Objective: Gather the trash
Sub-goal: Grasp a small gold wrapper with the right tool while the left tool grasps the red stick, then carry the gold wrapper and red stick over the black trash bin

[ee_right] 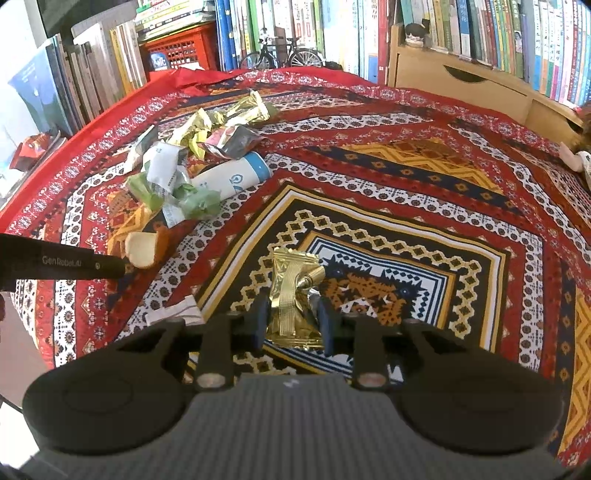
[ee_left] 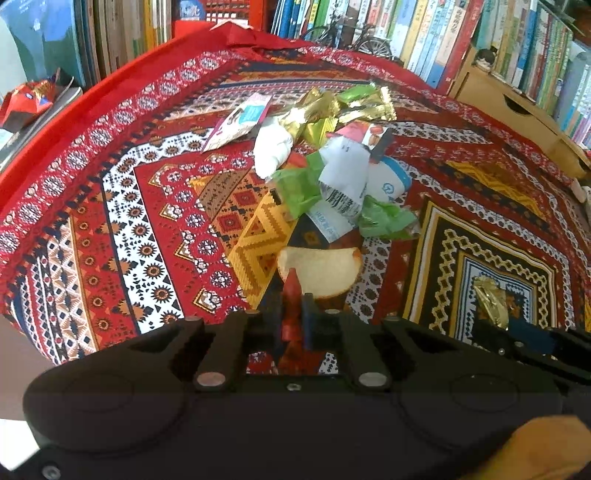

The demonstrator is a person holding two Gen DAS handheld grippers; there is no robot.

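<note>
Left gripper: you have its jaws clenched at the near edge of a pale slice of bread; whether the pads actually pinch the crust you cannot tell from the left wrist view. In the right wrist view its black finger reaches the slice from the left.

Right gripper: your jaws stand on either side of a crumpled gold foil wrapper and clasp it (the foil bulges up between the blue pads). It sits over the tiger-face panel of the patterned cloth.

White scrap: a small piece of paper lies on the cloth just left of your right gripper, apart from everything else.

Trash pile: beyond the bread, the rest of your litter lies heaped on the cloth. Green wrappers lie nearest, then a creased white packet with print and a white tube with a blue band lying on its side.

Far side of the pile: a wadded white tissue, a pink and teal sachet, and several gold wrappers touching one another.

Containers: a red plastic crate stands past the table's far edge among the books, contents hidden behind its lattice. A wooden drawer box sits at the right, drawers closed.

Background: book spines line the shelves, and a small model bicycle stands before them.
</note>
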